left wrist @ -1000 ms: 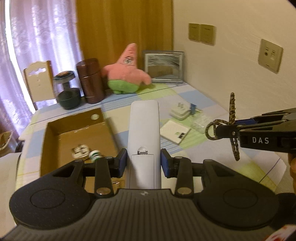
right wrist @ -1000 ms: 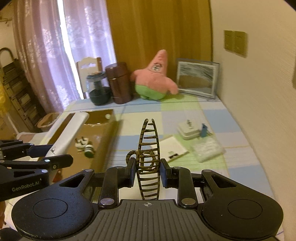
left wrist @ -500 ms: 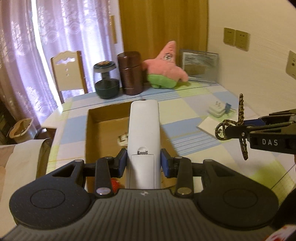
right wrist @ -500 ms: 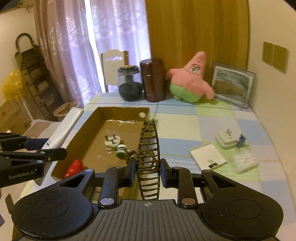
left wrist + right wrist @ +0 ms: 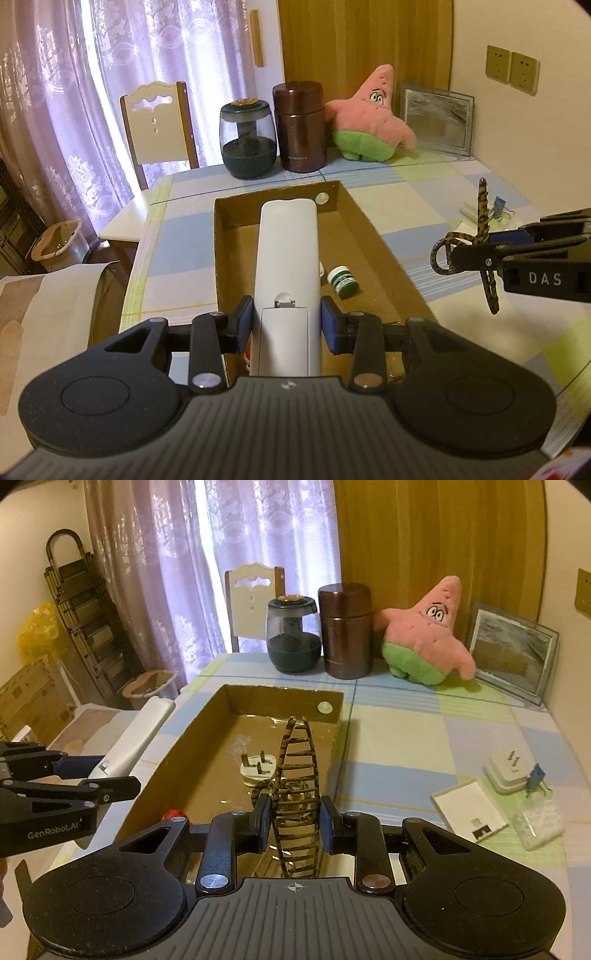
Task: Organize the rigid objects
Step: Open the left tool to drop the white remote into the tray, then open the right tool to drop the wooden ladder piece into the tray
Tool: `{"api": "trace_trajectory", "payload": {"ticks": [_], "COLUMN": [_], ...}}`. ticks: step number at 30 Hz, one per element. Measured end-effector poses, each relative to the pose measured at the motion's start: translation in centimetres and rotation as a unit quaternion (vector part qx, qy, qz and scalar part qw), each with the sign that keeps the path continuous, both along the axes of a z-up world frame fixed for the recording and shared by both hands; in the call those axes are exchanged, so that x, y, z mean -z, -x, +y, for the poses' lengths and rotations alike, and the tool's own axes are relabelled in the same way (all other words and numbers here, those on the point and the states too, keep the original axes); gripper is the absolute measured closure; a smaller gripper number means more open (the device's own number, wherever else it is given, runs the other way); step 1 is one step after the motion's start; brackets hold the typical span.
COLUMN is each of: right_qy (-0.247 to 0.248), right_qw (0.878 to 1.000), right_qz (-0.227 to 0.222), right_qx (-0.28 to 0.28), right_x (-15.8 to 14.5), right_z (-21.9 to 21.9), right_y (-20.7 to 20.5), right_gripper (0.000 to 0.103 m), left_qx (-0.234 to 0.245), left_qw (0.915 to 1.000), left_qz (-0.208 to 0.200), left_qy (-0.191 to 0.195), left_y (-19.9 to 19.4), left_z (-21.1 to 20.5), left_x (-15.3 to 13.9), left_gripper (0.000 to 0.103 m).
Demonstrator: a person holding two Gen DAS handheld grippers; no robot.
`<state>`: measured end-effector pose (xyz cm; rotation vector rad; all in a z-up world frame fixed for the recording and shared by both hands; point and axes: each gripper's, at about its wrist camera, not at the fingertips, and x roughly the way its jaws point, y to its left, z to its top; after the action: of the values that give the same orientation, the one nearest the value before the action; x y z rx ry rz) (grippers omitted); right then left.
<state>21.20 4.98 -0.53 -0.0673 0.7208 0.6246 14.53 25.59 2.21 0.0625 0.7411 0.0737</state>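
Note:
My left gripper [image 5: 287, 323] is shut on a long white remote control [image 5: 288, 258] and holds it above the open cardboard box [image 5: 373, 236]. My right gripper [image 5: 295, 818] is shut on a leopard-print hair clip [image 5: 297, 794], above the near end of the same box [image 5: 195, 731]. In the box lie a white plug [image 5: 258, 770], a small green-capped bottle [image 5: 342, 282] and a red item [image 5: 173, 815]. The right gripper also shows in the left wrist view [image 5: 480, 251], to the right of the box. The left gripper shows in the right wrist view [image 5: 96, 775], left of the box.
At the table's back stand a dark glass jar [image 5: 293, 638], a brown canister [image 5: 345, 631], a pink star plush [image 5: 428, 635] and a framed picture [image 5: 511, 657]. On the right lie a white adapter [image 5: 508, 771], a white card [image 5: 469, 810] and a clear bag [image 5: 541, 818]. A chair [image 5: 159, 122] stands behind.
Both grippers have moved left, from over the right part of the table to above the cardboard box, still holding the remote and the hair clip.

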Motion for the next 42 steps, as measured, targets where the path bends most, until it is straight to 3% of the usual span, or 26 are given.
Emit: {"api": "trace_trajectory", "payload": {"ticks": [23,26,28,42], "right_qy": [0.007,0.005,0.006,-0.006], "right_qw": [0.999,0.999,0.999,0.999], "right_qz": [0.034,0.038,0.040,0.050], "right_qx": [-0.002,-0.001,-0.001,-0.011], "right_x": [4.5,4.8,4.9,5.2], "right_z": [3.3,3.3,3.4,4.0], "right_y": [-5.1,-5.3,-5.3,-5.1], "right_gripper": [0.079,0.079,0.079,0.079], "left_qx": [0.007,0.007,0.001,-0.015], "left_qw": [0.9992,0.9995,0.9996,0.9993], "left_qz": [0.031,0.025,0.020,0.016], "left_qy": [0.025,0.021,0.018,0.029], "left_y": [-7.1,-7.2,-7.1,-5.7], "left_z": [2.7,2.5,2.4,3.2], "left_x": [5.0,5.3,5.3,5.0], "left_gripper": [0.070,0.067,0.058,0.058]}}
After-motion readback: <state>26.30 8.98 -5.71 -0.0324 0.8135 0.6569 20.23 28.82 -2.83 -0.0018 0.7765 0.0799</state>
